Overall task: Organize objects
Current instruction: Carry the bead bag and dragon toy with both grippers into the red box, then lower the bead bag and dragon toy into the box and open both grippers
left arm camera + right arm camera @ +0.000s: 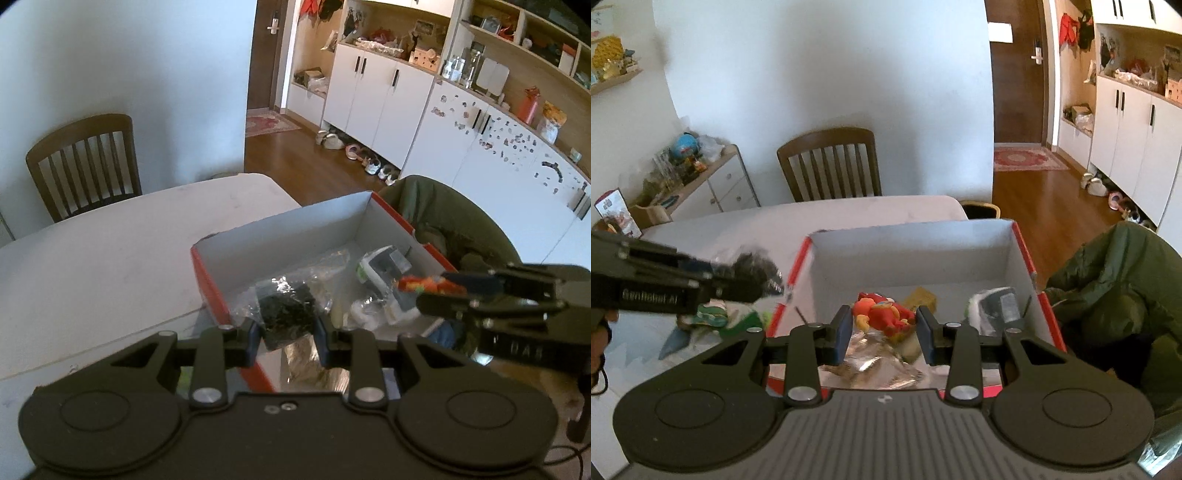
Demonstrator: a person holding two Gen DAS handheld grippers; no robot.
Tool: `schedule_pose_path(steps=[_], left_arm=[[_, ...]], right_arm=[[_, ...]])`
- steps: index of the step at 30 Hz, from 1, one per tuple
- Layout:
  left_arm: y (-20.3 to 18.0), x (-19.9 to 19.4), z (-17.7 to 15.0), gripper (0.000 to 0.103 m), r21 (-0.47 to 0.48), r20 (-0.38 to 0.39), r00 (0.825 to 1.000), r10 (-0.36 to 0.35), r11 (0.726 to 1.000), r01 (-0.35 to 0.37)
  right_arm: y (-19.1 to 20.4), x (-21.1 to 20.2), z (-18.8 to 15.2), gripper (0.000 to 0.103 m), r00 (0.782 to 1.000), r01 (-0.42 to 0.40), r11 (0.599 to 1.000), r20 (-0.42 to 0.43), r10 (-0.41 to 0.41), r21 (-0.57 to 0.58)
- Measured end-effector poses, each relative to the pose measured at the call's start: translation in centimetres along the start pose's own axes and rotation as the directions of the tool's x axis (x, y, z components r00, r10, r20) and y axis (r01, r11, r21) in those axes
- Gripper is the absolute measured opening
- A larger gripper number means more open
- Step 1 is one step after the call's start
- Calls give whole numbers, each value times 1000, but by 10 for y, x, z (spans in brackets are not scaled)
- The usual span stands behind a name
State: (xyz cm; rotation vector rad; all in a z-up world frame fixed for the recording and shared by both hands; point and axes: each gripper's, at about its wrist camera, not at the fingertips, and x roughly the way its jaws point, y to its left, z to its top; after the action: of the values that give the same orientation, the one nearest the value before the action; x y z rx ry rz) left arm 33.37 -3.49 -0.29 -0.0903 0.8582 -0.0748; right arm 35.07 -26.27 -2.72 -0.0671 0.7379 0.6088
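Right wrist view: left gripper (764, 282) clamps a bagged black item (753, 267) above the worktop (738, 225), beside the red box (1023, 240). Right gripper (882, 326) pinches a red toy figure (882, 312) over the box. Step: loading; next, lower and release inside.

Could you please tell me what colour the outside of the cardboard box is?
Red outside, white inside; the box shows it best in the right wrist view.

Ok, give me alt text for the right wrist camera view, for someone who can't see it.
The right gripper holds a red and orange toy figure over an open red-edged cardboard box on a white table. At left, the left gripper carries a black item in clear plastic.
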Motion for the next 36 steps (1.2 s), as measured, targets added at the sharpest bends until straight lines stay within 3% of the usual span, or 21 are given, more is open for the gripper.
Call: schedule_pose_path(steps=[9, 24, 36], left_arm=[[-5, 63, 21, 28, -25, -92, 995, 44, 999, -46], [-7, 141, 40, 28, -11, -191, 972, 139, 990, -144], [-5, 177, 38, 28, -19, -289, 948, 133, 989, -145]], right_arm=[[-23, 33, -4, 37, 999, -10, 1000, -53, 9, -23], [-23, 99, -15, 37, 983, -34, 989, -183, 7, -146], [-19, 115, -25, 37, 964, -63, 974, -267, 3, -216]])
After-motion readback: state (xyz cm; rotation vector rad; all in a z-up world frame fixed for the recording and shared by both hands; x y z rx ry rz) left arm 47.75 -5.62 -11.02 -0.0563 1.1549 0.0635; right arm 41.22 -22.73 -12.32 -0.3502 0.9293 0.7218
